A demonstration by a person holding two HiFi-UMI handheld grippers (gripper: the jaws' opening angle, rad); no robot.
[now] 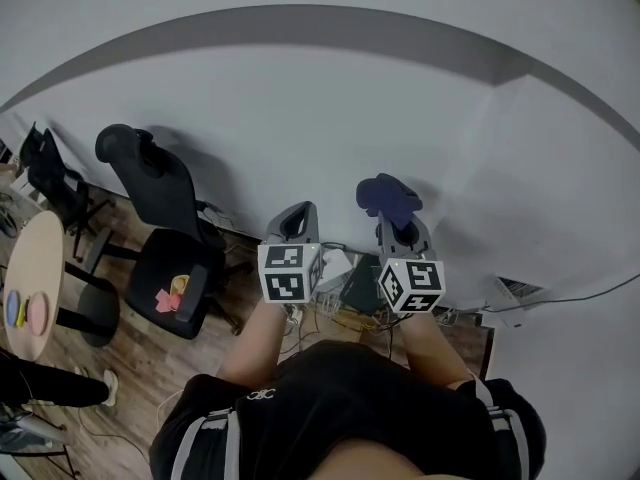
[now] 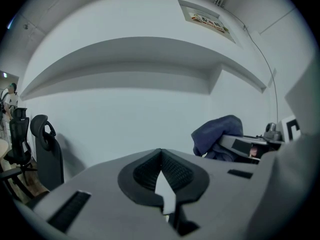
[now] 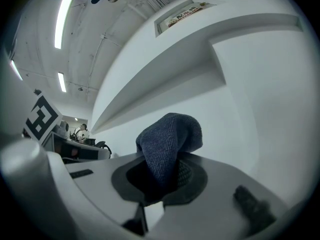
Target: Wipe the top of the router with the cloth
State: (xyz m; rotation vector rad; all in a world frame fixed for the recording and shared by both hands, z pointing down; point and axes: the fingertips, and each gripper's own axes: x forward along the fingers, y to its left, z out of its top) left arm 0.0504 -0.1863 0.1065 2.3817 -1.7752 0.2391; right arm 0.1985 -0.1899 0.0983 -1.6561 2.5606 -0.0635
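Observation:
A dark blue cloth [image 1: 388, 196] sticks up out of my right gripper [image 1: 396, 220], which is shut on it. In the right gripper view the cloth [image 3: 169, 143] bulges up from between the black pads of that gripper [image 3: 165, 176]. My left gripper [image 1: 299, 216] is held beside it, shut and holding nothing. Its pads meet in the left gripper view [image 2: 161, 168], where the cloth [image 2: 216, 133] shows to the right. Both grippers point at a bare white wall [image 1: 300, 108]. I cannot make out a router for certain. A white vented box [image 1: 512, 291] with a cable sits low at the wall, to the right.
A black office chair [image 1: 150, 218] stands to the left with pink and yellow bits on its seat [image 1: 172, 293]. Further left are a round wooden table [image 1: 35, 268] and another dark chair [image 1: 50, 178]. Cables and boxes [image 1: 345, 286] lie on the floor by the wall, under the grippers.

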